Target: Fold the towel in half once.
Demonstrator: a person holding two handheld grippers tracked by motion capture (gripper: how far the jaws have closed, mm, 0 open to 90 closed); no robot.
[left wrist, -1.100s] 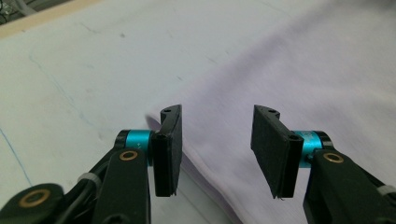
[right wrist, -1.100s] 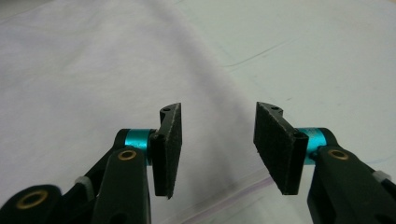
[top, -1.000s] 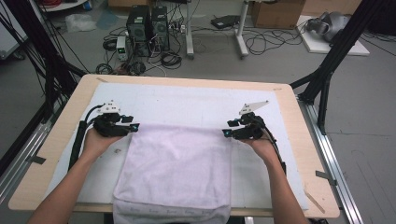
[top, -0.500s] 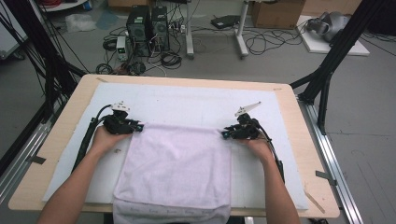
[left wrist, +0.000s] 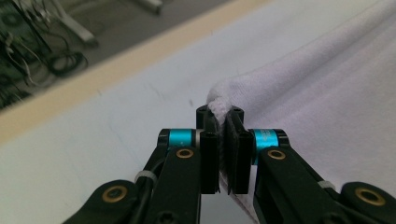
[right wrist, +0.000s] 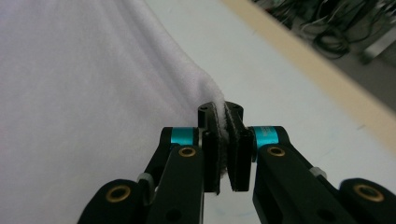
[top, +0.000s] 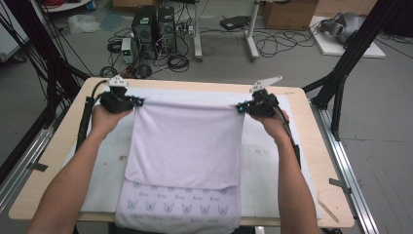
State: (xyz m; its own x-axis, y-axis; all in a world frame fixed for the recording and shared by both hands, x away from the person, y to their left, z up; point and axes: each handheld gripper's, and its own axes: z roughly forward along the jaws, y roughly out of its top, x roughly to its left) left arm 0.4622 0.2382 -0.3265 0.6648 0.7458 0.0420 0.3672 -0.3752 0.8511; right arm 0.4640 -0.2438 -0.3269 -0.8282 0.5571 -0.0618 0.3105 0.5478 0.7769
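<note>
A pale lilac towel hangs stretched between my two grippers above the table, its lower part with a butterfly print lying at the near edge. My left gripper has just closed and is shut on the towel's far left corner. My right gripper has just closed too and pinches the far right corner. In each gripper view the cloth is clamped between the black jaws.
A white mat covers the wooden table. Black frame legs stand at both far corners. Computer boxes and cables lie on the floor beyond the table.
Both grippers shut on the towel's far corners and rose, moving away from me. The towel's upper layer lifted and unfolded, baring the butterfly-printed part below.
</note>
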